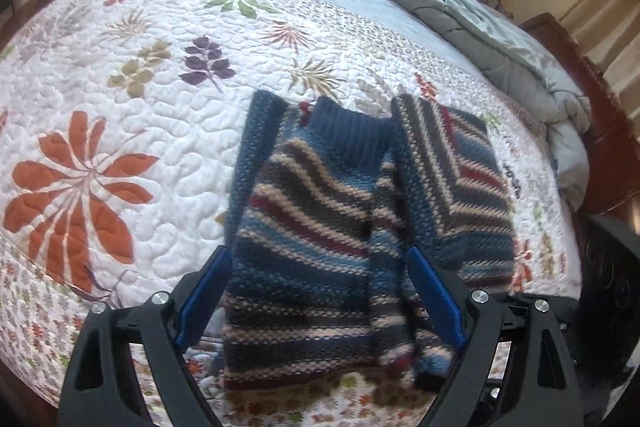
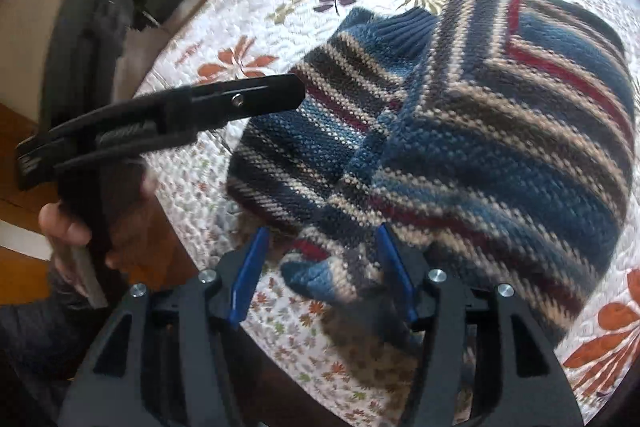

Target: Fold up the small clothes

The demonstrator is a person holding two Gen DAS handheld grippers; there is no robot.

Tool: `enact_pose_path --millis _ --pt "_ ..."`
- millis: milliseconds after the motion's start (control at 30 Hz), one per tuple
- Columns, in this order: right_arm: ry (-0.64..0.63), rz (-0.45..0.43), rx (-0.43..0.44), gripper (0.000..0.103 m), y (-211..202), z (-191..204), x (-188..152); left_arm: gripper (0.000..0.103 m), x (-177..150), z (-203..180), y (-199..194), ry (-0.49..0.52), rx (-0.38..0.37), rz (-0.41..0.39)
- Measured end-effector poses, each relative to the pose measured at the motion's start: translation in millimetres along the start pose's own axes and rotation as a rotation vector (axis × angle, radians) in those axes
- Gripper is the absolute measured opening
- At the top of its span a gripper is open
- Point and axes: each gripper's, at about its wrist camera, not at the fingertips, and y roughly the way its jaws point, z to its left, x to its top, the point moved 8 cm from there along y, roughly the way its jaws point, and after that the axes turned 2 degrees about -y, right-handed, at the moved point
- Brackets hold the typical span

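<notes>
sweater (image 1: 320,227): small striped knit in blue, tan, grey and dark red, lying on the quilt (image 1: 120,99), collar away from the camera, one side folded over the middle
left gripper (image 1: 320,291): fingers spread wide above the sweater's lower half, holding nothing
right gripper (image 2: 324,267): fingers apart just above a cuff at the sweater's near edge, gripping nothing
blanket (image 1: 500,39): grey, bunched beyond the sweater

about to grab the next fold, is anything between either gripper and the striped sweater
Nothing visible. The left hand-held gripper and right hand-held gripper are both open right over the striped sweater, which lies partly folded on the floral quilt. No other item lies on it.
</notes>
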Motion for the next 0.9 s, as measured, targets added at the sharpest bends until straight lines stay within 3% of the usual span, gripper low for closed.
enact_pose_path --millis 100,333,700,767,833,900 --pt "0.053 -0.06 0.066 0.057 -30 -2 -8 0.089 5 -19 5 0.018 -0.052 0.029" --pt "0.082 -0.134 -0.023 0.058 -84 -35 -31 0.089 5 -56 42 0.045 -0.04 0.15" --pt "0.155 -0.152 -0.019 0.058 -78 -69 -53 0.088 0 -103 61 0.098 -0.101 0.186" --pt "0.167 -0.16 -0.008 0.058 -78 -74 -56 0.073 -2 -107 72 0.081 -0.138 0.226" --pt "0.175 -0.169 -0.005 0.058 -81 -77 -58 0.037 -4 -105 82 0.033 -0.177 0.267" --pt "0.176 -0.171 -0.01 0.061 -83 -80 -60 0.024 -4 -102 85 -0.011 -0.218 0.28"
